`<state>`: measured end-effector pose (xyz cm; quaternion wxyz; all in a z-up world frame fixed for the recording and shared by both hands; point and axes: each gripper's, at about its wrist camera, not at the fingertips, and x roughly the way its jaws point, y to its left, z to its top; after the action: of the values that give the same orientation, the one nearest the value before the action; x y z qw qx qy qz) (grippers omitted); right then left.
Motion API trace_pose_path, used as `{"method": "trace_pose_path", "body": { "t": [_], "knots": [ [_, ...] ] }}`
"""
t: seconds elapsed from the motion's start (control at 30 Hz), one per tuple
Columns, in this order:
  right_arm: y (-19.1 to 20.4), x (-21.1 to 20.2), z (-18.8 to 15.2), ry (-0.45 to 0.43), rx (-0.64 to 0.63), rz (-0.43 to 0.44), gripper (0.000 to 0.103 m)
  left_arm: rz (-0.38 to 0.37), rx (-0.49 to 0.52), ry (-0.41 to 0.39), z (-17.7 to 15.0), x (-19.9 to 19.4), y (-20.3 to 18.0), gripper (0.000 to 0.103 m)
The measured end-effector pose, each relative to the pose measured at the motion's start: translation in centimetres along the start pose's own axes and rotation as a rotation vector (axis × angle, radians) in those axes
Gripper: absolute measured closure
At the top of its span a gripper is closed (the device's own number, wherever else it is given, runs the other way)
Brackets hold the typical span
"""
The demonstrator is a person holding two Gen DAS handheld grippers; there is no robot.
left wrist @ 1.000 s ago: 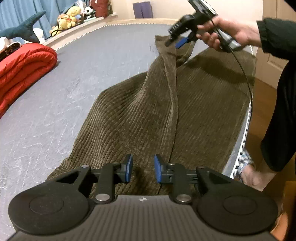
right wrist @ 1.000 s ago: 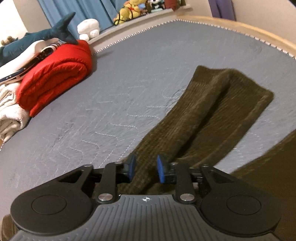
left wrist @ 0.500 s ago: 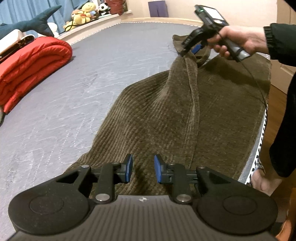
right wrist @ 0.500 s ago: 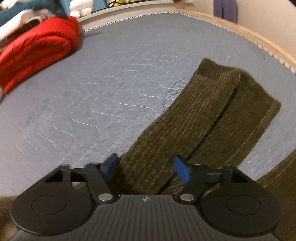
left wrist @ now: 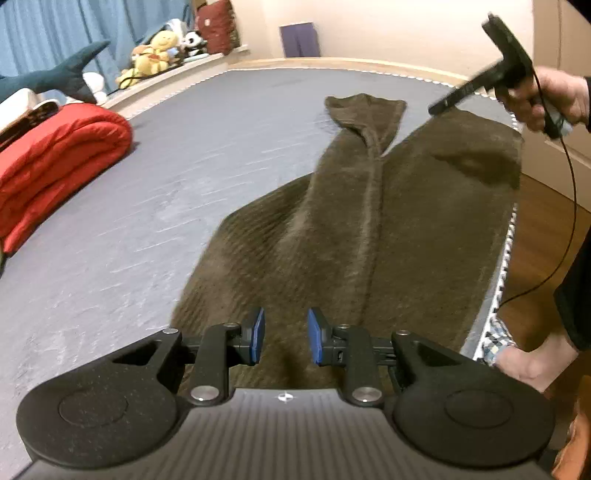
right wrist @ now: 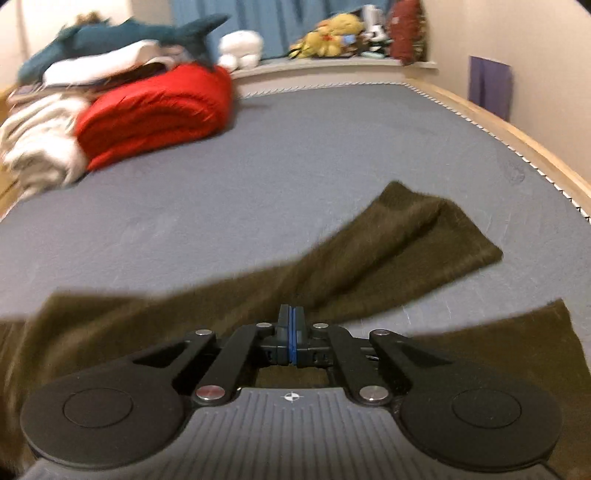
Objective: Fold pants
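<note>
Brown corduroy pants (left wrist: 369,221) lie flat on the grey mattress (left wrist: 184,184), both legs stretching away from me, the left leg narrowed with a fold near its hem. My left gripper (left wrist: 284,334) hovers over the waist end with its blue pads apart and nothing between them. My right gripper (left wrist: 443,105) is lifted above the far end of the right leg, held in a hand. In the right wrist view the right gripper (right wrist: 291,332) has its pads pressed together, empty, above the pants (right wrist: 388,251).
A rolled red quilt (left wrist: 55,166) lies at the left side of the mattress, with white bedding (right wrist: 37,147) and a plush shark (right wrist: 129,33) behind it. Stuffed toys (left wrist: 155,59) line the far ledge. The mattress edge (left wrist: 506,251), wooden floor and a bare foot (left wrist: 532,360) are at right.
The right gripper opened, let go of the pant leg, lifted away to the right and closed empty. The leg now lies flat. The left gripper stayed over the waist.
</note>
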<state>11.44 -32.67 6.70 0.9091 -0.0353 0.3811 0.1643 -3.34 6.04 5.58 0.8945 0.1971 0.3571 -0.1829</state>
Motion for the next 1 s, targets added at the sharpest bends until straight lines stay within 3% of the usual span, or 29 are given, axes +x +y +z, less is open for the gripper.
{"method": "trace_pose_path", "body": {
  "t": [0.1, 0.2, 0.23, 0.3, 0.33, 0.37, 0.47, 0.6, 0.73, 0.77, 0.87, 1.0],
  "knots": [
    [-0.7, 0.5, -1.7, 0.033, 0.000, -0.025, 0.100, -0.016, 0.015, 0.012, 0.7, 1.0, -1.1, 0.075],
    [-0.8, 1.3, -1.0, 0.021, 0.063, -0.007, 0.096, -0.018, 0.030, 0.023, 1.0, 1.8, -2.2, 0.075],
    [-0.8, 1.8, -0.5, 0.008, 0.089, 0.007, 0.090, -0.016, 0.036, 0.024, 1.1, 2.1, -2.4, 0.075],
    [-0.6, 2.8, 0.7, -0.013, 0.143, 0.019, 0.070, -0.009, 0.046, 0.029, 1.1, 2.3, -2.5, 0.073],
    [-0.5, 3.4, 1.1, -0.022, 0.170, 0.019, 0.053, -0.003, 0.047, 0.033, 1.2, 2.5, -2.4, 0.070],
    [-0.4, 4.0, 1.6, -0.029, 0.198, 0.019, 0.045, 0.006, 0.047, 0.037, 1.1, 2.6, -2.3, 0.067],
    [0.2, 7.1, 2.9, 0.001, 0.254, 0.022, 0.044, 0.026, 0.040, 0.056, 0.3, 2.8, -1.6, 0.067],
    [1.9, 11.3, 4.2, 0.044, 0.238, -0.009, 0.037, 0.054, 0.023, 0.079, -0.8, 2.8, -0.3, 0.067],
    [3.0, 14.0, 4.4, 0.112, 0.210, -0.087, 0.039, 0.083, 0.009, 0.095, -1.3, 2.8, 1.0, 0.067],
    [3.1, 14.4, 4.4, 0.131, 0.205, -0.127, 0.058, 0.089, 0.010, 0.095, -1.3, 2.8, 1.2, 0.066],
    [2.6, 13.8, 4.4, 0.149, 0.219, -0.180, 0.092, 0.093, 0.031, 0.083, -0.9, 2.7, 1.0, 0.065],
    [2.8, 8.6, 4.7, 0.062, 0.206, -0.166, 0.095, 0.071, 0.064, 0.047, 0.2, 2.4, 0.0, 0.065]
  ]
}}
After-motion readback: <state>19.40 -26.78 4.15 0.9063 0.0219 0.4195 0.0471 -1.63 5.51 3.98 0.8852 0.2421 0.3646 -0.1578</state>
